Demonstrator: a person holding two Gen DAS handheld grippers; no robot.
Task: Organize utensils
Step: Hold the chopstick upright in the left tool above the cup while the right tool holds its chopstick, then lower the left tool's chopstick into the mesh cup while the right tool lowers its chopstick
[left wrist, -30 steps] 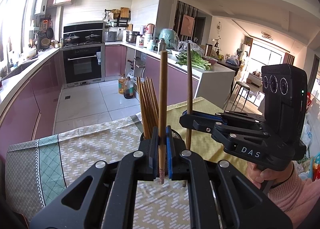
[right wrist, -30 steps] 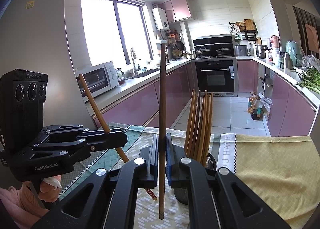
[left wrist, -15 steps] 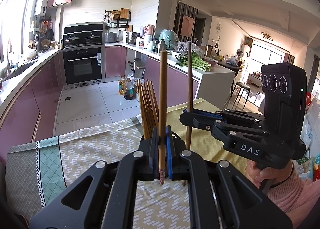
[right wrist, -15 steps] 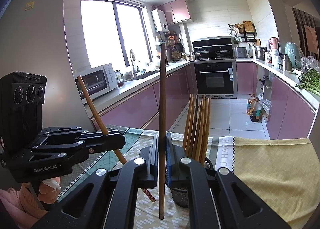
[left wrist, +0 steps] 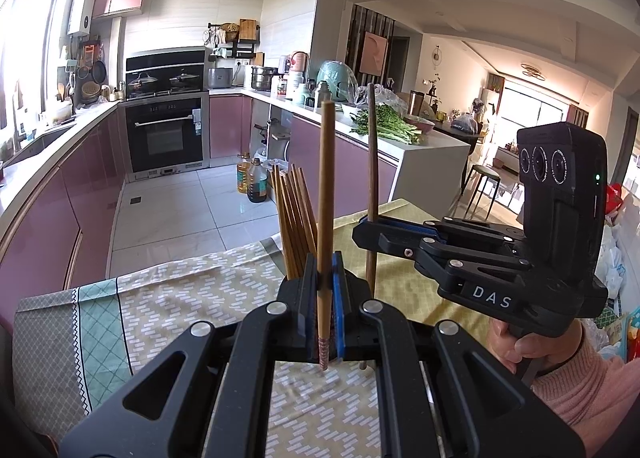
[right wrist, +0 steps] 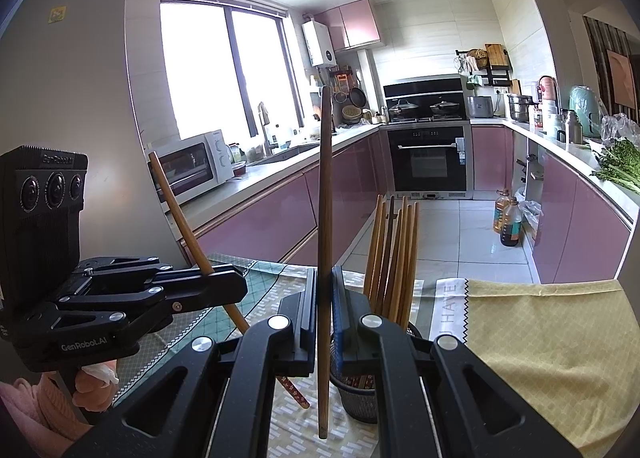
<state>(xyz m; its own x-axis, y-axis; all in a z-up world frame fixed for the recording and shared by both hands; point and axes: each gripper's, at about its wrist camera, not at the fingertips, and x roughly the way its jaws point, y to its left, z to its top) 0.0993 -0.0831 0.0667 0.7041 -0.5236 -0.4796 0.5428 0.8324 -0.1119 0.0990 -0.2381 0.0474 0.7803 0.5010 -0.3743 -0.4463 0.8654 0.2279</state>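
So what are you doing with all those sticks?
A person is tidying chopsticks using two hand-held tools. The left gripper is pinching one chopstick upright, and the right gripper is pinching another chopstick. Both hang above the patterned tablecloth. Close by, a dark mesh holder already has a bunch of chopsticks standing in it. The two held ones aren't in the holder yet.

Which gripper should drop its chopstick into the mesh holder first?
Right, probably. The right gripper holds its brown wooden chopstick upright beside the dark mesh holder; the left gripper holds its chopstick tilted, farther off.
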